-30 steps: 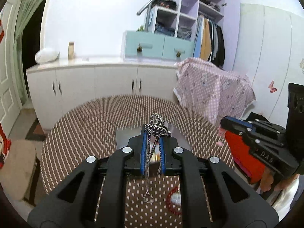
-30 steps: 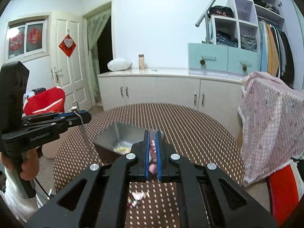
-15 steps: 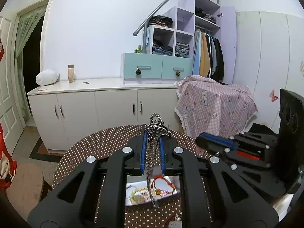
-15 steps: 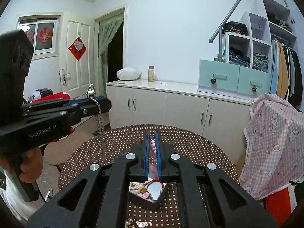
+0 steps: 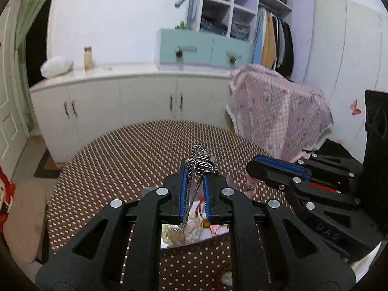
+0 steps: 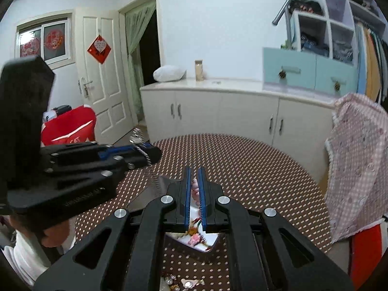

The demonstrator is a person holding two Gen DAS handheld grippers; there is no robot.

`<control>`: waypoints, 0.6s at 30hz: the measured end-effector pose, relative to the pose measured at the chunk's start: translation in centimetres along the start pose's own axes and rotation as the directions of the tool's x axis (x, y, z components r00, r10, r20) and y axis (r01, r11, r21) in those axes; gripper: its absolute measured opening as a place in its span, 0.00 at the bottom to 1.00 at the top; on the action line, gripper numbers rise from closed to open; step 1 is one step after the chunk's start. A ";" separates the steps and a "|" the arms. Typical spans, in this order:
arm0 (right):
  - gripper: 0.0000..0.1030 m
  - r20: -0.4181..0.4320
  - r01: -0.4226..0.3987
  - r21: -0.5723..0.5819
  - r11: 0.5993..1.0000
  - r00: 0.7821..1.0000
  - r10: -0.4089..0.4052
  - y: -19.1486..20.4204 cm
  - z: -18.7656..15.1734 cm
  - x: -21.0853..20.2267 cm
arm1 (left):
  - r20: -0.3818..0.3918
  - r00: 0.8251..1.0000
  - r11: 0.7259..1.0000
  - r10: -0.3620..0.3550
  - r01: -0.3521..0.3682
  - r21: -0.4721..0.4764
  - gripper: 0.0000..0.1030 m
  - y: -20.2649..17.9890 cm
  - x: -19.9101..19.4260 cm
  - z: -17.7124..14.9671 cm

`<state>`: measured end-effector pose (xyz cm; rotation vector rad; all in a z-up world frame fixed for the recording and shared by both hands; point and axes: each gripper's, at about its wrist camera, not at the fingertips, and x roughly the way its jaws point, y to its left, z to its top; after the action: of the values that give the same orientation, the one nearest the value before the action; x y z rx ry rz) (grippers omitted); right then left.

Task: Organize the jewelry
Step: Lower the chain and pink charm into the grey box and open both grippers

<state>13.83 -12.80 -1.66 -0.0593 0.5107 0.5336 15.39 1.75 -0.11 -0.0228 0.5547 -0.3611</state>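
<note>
Silver chain necklace (image 5: 199, 167) hangs pinched in your left gripper (image 5: 194, 169), its long axis straight down, tail dipping into the jewelry tray (image 5: 194, 232) directly below on the tabletop (image 5: 121, 160). Your right gripper (image 6: 194, 169), clamped on a pink bead piece (image 6: 196, 190), hovers over the same tray.

Metal glinting, matt plastic all round

Left gripper (image 5: 195, 181): matt black plastic, ribbed blue pads, bright screw heads, and a shiny twisted-metal chain (image 5: 197, 167) draped through. Right gripper (image 6: 195, 184), same finish, pinches smooth pink beads (image 6: 195, 189). Below, at 6 o'clock, a glossy metal-walled box (image 5: 194, 238) on the bench's (image 5: 135, 155) dotted brown cloth.
</note>
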 end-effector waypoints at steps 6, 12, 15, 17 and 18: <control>0.07 -0.034 -0.014 0.008 1.000 0.999 0.014 0.2 -0.3 0.6 | -0.099 0.994 0.999 0.039 -0.042 -0.022 0.23 1.4 2.1 -1.2; 0.42 -0.046 0.017 0.057 0.998 0.999 -0.014 -0.8 -0.4 0.8 | -0.041 0.999 0.999 0.019 -0.021 -0.038 0.72 2.2 0.6 -1.5; 0.48 -0.055 0.023 0.077 0.997 0.998 -0.019 -1.1 -0.8 0.9 | -0.046 0.998 0.999 0.032 -0.034 -0.041 0.72 2.3 0.6 -1.5; 0.48 -0.063 0.022 0.081 0.996 0.998 -0.017 -1.2 -0.9 1.1 | -0.049 0.998 0.998 0.033 -0.035 -0.047 0.72 2.4 0.7 -1.4; 0.48 -0.068 0.028 0.080 0.996 0.997 -0.023 -1.1 -1.1 1.1 | -0.051 0.998 0.998 0.031 -0.034 -0.049 0.72 2.4 0.7 -1.5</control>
<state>14.76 -13.45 -3.22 -0.0069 0.5956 0.4866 15.96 3.91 -2.08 -0.0532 0.6127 -0.3164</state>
